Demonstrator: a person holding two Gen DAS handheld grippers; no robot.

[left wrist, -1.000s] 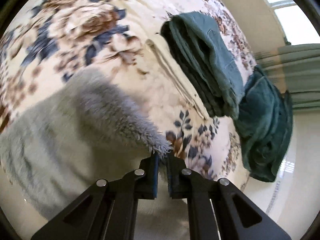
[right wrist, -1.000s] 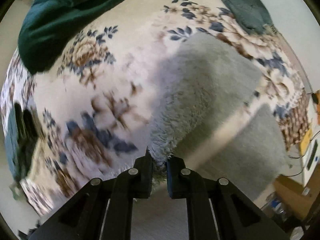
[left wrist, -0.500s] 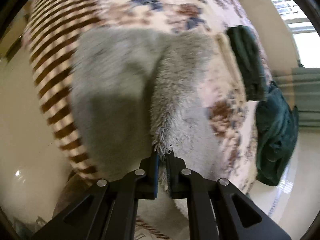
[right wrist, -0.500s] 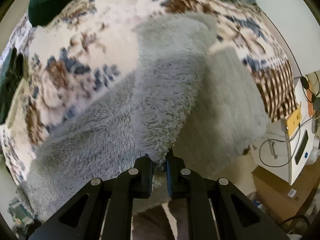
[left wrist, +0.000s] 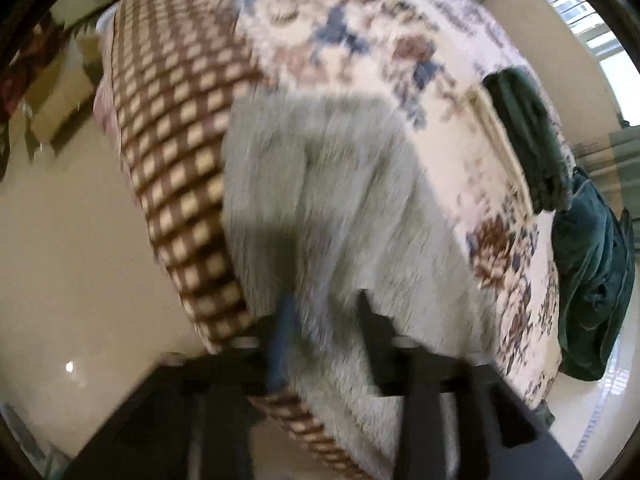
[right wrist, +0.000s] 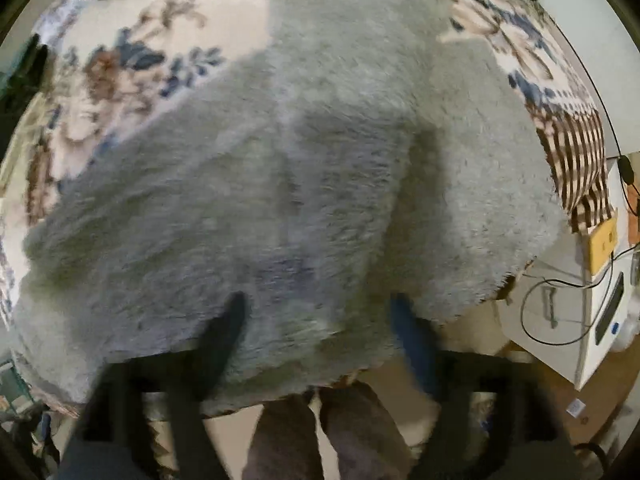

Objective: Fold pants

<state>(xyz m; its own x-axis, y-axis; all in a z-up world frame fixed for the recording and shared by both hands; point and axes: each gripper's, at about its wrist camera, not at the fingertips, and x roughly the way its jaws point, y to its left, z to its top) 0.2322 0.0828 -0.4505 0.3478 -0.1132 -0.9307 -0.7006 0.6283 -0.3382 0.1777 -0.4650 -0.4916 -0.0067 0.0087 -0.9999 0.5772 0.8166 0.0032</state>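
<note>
one floral bedspread (left wrist: 448,92) with a brown checked border (left wrist: 176,152) covers the bed. on it, at the near edge, lies one fluffy grey pair of pants (right wrist: 304,168), apparently doubled over on itself, though blur hides the layers. two dark green garments (left wrist: 592,264) sit at the far side. the right gripper (right wrist: 320,320) points steeply down, jaws opening, fleece between but released. the left gripper (left wrist: 324,312), tilted down, is likewise opening over the pants' edge.
</note>
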